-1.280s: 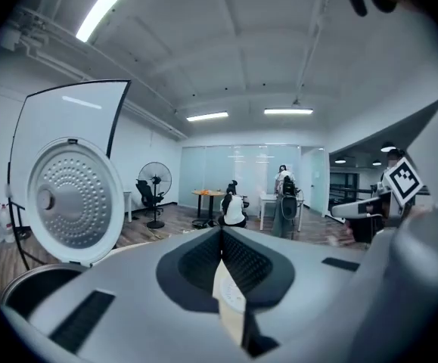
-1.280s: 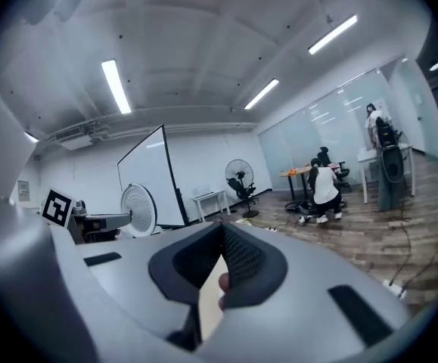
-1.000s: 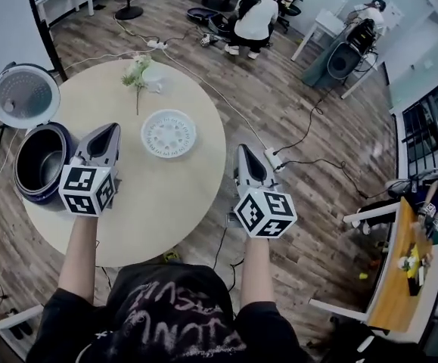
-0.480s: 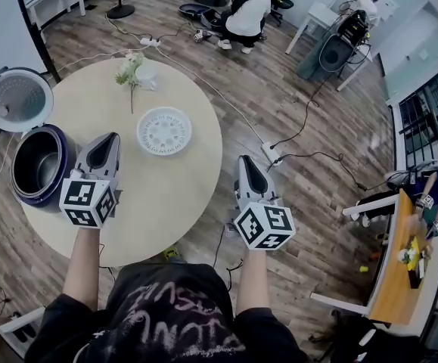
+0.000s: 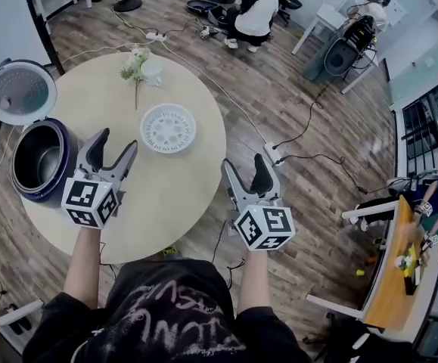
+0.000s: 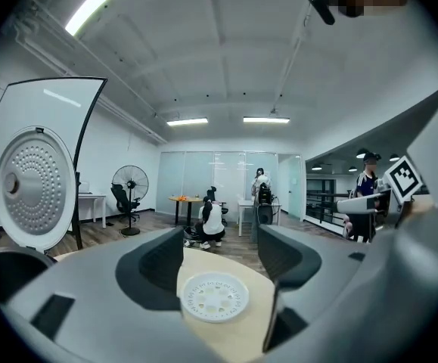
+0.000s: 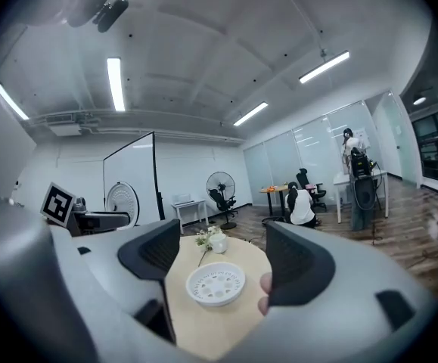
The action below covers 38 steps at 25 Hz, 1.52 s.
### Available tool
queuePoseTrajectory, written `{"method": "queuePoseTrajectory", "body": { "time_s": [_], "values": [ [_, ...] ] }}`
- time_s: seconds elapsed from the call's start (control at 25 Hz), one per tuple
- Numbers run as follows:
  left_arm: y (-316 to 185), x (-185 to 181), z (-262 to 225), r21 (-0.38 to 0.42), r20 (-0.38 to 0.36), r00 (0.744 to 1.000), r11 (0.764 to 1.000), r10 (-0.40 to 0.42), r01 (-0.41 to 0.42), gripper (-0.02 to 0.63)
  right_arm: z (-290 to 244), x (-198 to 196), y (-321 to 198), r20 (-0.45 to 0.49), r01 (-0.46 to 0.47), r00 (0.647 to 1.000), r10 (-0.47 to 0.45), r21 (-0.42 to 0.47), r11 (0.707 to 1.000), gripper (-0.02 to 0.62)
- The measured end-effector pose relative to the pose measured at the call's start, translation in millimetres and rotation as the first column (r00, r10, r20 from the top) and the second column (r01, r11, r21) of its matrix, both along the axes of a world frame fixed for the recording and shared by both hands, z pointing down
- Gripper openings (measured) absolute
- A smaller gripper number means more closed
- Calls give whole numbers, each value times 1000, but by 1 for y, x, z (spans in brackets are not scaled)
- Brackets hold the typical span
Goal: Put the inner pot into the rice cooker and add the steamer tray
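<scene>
1. left tongs (image 5: 115, 144) and right tongs (image 5: 245, 165) are both opening, nothing between them.
2. inner pot (image 5: 37, 161) looks already seated in the rice cooker (image 5: 29, 197); steamer tray (image 5: 168, 128) lies flat mid-tabletop (image 5: 173, 195).
3. risk: the shallow tray could slip from a rim pinch, or land tilted on the pot.

Observed from beside the person: the left gripper (image 5: 116, 141) is held forward at a near-level pitch, its jaws opening and standing well apart, with nothing gripped between them. The right gripper (image 5: 245, 163) is in the same attitude, its jaws likewise opening, wide, pads pressing on nothing. The left cube (image 5: 90, 201) and right cube (image 5: 265, 228) sit at the rear ends, nearest the body. The left forearm (image 5: 82, 259) and right forearm (image 5: 249, 278) reach forward, roughly parallel, with the grippers side by side and well apart
</scene>
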<state>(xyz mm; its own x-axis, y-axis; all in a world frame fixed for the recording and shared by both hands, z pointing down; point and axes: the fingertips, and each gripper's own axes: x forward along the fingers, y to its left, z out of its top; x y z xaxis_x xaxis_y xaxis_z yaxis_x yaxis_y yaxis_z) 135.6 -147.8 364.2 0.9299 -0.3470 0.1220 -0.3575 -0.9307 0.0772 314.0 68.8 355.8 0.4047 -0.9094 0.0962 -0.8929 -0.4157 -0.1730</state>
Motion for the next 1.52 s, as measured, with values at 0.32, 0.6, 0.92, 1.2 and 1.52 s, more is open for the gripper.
{"method": "queuePoseTrajectory", "body": {
  "time_s": [0.32,0.6,0.92,1.2,1.52],
  "values": [
    [5,7,2,-20,6,1000,1000,23,-23,365,9,8,4,56,-1,998,1,-5,1000,399],
    [-6,9,16,-73,47,999,997,-11,15,365,27,20,-3,118,10,993,-3,-57,998,397],
    [-33,11,54,-132,116,993,990,-39,54,365,56,30,-33,165,41,986,-19,-127,991,394],
    [-63,37,100,-172,182,983,983,-37,69,365,100,44,-71,217,79,976,-33,-206,975,393],
    [-94,73,168,-202,292,956,978,19,43,365,155,68,-111,279,84,960,-2,-282,956,379]
  ]
}}
